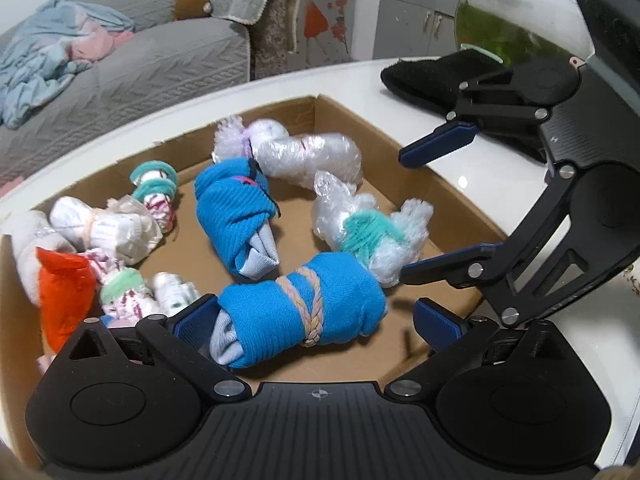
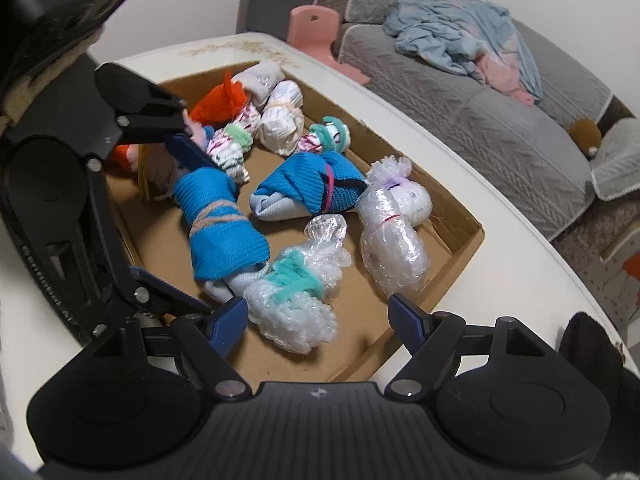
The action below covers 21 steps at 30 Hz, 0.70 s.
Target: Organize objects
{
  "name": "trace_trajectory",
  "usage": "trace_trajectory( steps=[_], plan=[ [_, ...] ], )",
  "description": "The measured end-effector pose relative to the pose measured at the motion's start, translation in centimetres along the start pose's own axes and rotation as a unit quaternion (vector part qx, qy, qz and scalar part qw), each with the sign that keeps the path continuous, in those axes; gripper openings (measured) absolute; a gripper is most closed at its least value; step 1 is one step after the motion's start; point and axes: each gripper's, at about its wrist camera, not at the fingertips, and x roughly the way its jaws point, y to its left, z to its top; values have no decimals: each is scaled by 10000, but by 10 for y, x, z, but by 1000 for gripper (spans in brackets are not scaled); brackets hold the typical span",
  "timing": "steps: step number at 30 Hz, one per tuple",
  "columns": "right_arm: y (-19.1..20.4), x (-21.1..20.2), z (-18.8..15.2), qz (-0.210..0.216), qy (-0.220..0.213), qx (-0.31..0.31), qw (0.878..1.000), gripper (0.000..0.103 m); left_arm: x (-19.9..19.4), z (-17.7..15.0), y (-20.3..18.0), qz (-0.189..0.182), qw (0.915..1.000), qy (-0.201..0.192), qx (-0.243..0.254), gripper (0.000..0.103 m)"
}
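The left black two-finger gripper with blue ribbed pads (image 1: 316,316) points forward and down, its jaws spread wide apart, nothing pinched between them. The right black two-finger gripper with blue ribbed pads (image 2: 318,324) is likewise angled downward with jaws spread wide. The two grippers sit close together, roughly at right angles.

My left gripper (image 1: 316,320) and right gripper (image 2: 316,322) are black with dark blue finger pads (image 2: 228,320). The cardboard box (image 1: 400,136) is plain brown. 2 sock rolls are bright blue over pale grey: one (image 1: 300,312) tied with beige-pink yarn, the other (image 1: 236,216) banded in pink. A bubble-wrap bundle (image 1: 368,236) is clear with teal yarn. The orange bundle (image 1: 64,296) is solid. The sofa cover (image 1: 160,68) shows grey herringbone quilting.
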Motion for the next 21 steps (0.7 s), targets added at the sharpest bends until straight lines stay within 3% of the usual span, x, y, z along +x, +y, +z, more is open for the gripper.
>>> trace_trajectory(
  steps=[3, 7, 12, 21],
  plan=[
    [0, -5, -1, -101, -49, 241, 9996, 84, -13, -2, -1, 80, 9998, -129, -133, 102],
    [1, -16, -2, -291, -175, 729, 9968, 90, -32, -6, 8, 251, 9967, -348, -684, 102],
    [7, -29, 0, -485, -390, 1393, 9883, 100, -61, -14, 17, 768, 9878, -733, -1139, 102],
    [31, -30, 8, -563, -587, 2352, 9685, 102, -80, -30, 28, 1535, 9724, -876, -1520, 103]
  ],
)
